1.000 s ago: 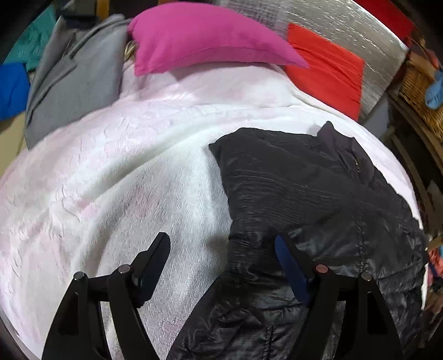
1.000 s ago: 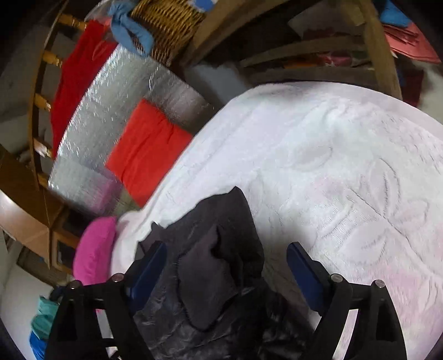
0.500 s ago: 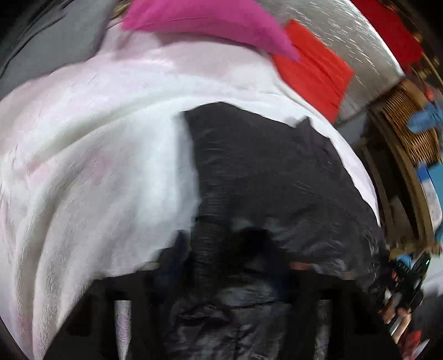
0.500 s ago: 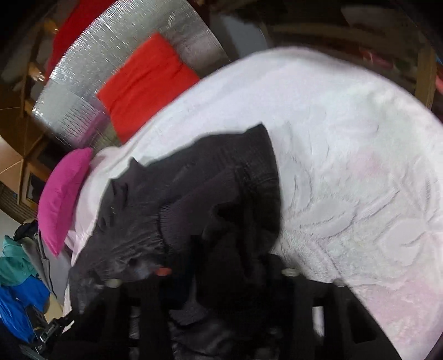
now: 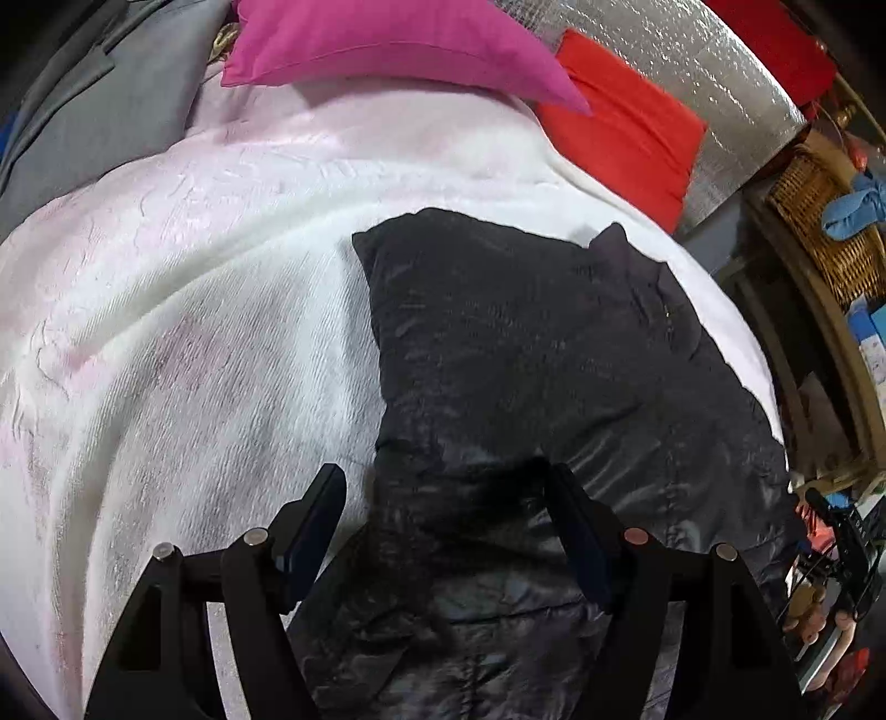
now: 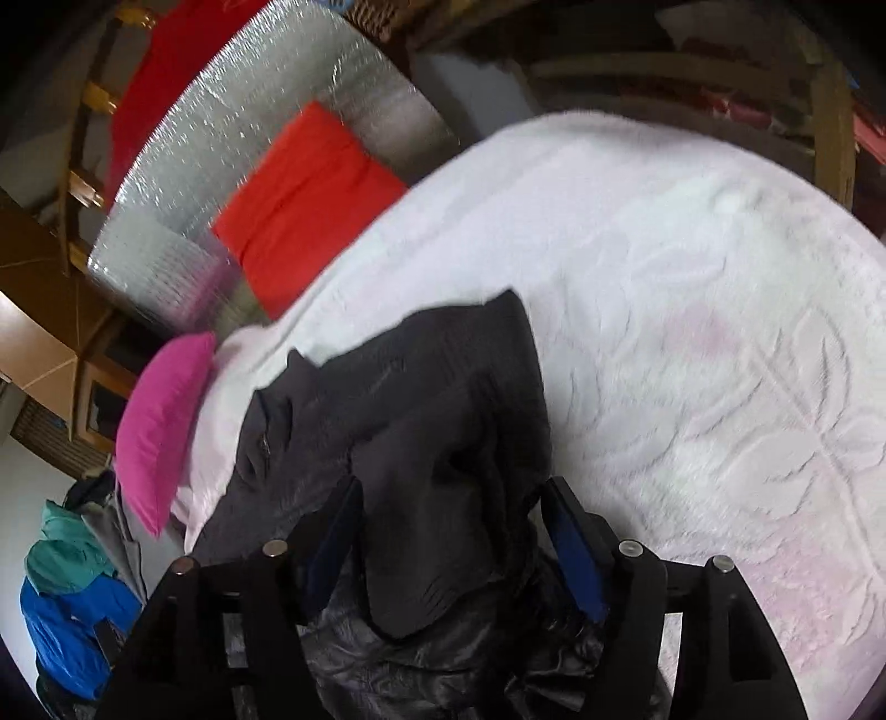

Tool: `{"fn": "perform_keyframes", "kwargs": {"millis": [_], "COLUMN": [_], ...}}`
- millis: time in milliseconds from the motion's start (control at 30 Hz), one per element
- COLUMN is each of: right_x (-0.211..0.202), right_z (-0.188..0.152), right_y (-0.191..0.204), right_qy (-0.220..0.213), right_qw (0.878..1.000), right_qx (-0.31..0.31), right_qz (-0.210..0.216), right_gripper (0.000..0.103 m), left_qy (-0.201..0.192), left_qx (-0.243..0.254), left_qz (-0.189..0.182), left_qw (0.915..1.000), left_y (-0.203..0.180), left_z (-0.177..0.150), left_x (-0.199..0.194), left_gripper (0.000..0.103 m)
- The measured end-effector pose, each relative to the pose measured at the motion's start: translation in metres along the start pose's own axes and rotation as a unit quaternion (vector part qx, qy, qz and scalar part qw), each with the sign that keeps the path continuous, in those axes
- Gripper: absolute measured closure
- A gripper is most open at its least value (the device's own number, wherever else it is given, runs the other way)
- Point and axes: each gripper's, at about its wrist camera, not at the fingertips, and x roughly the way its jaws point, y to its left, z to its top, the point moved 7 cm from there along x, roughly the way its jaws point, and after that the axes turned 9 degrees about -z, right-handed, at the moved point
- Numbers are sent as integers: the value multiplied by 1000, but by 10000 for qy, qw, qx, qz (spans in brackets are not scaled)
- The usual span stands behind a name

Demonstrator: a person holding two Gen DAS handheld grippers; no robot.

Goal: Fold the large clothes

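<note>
Garment: your black padded jacket (image 5: pixel 531 354) lies on the white bedspread (image 5: pixel 183 332), partly folded, collar toward the red cushion (image 5: pixel 620 122).
Left gripper (image 5: pixel 443 493): your fingers stand spread, having just reopened; jacket fabric lies between them, unpinched.
Right gripper (image 6: pixel 448 509): your fingers stand apart, just reopened; a bunched fold sits between them, and you cannot tell whether the pads touch it.
Nearby: pink pillow (image 5: pixel 387 44) at the bed's head.
</note>
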Motion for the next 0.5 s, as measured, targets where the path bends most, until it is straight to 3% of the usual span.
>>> {"fn": "perform_keyframes", "kwargs": {"millis": [100,167,200,233,300,367,433,500], "right_x": [22,34,39,43,37,22,8,10], "right_z": [-4,-6,-9,-13,-12,-10,-8,-8], "right_y": [-9,-11,-10,-5,1,11,26,25], "right_qy": [319,476,570,654,520,201,-135,-154], "right_qw": [9994,9988,9983,9978,9984,9987,9973,9967], "right_qx": [91,38,-27,-110,-227,-478,-708,-793], "right_qz": [-114,-120,-66,49,16,0,113,18], "right_gripper": [27,29,33,50,57,68,69,69], "left_qy": [288,225,200,180,47,-138,-313,-353], "left_qx": [-175,-140,-109,-137,-239,-81,212,424], "left_qz": [-87,-54,-49,-85,-105,-4,131,260], "left_qw": [9994,9996,9997,9997,9996,9999,9992,9981], "left_y": [4,3,1,0,-1,-5,-13,-17], "left_z": [-5,1,1,2,3,6,9,12], "left_x": [17,19,19,19,16,10,4,5], "left_gripper": [28,28,34,40,58,66,71,71]}}
